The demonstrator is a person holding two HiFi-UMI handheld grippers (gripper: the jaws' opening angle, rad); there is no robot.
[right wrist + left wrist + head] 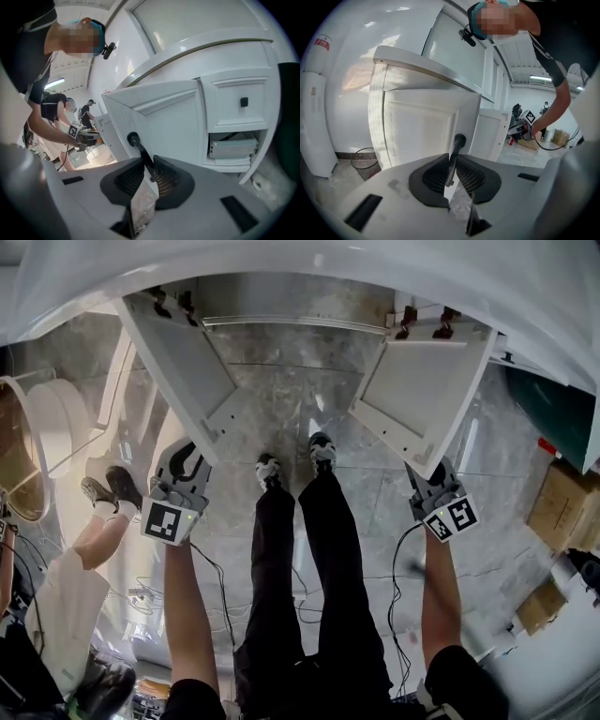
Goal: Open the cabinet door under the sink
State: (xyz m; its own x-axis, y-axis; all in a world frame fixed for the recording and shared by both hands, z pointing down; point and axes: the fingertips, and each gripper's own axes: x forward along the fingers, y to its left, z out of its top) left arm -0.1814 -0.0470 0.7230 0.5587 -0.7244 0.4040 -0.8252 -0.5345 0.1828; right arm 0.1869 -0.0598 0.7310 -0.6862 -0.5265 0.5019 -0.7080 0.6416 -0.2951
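Under the sink both white cabinet doors stand swung outward. The left door has a dark bar handle, and my left gripper is shut on it. The right door has its own dark handle, gripped between the pads of my right gripper. The dark mesh pads press the left handle from both sides. Between the doors the cabinet's open inside shows.
My feet stand on the marble floor between the doors. Another person crouches at the left. Cardboard boxes lie at the right, a wire waste basket sits left of the cabinet, and a drawer with a knob is beside the right door.
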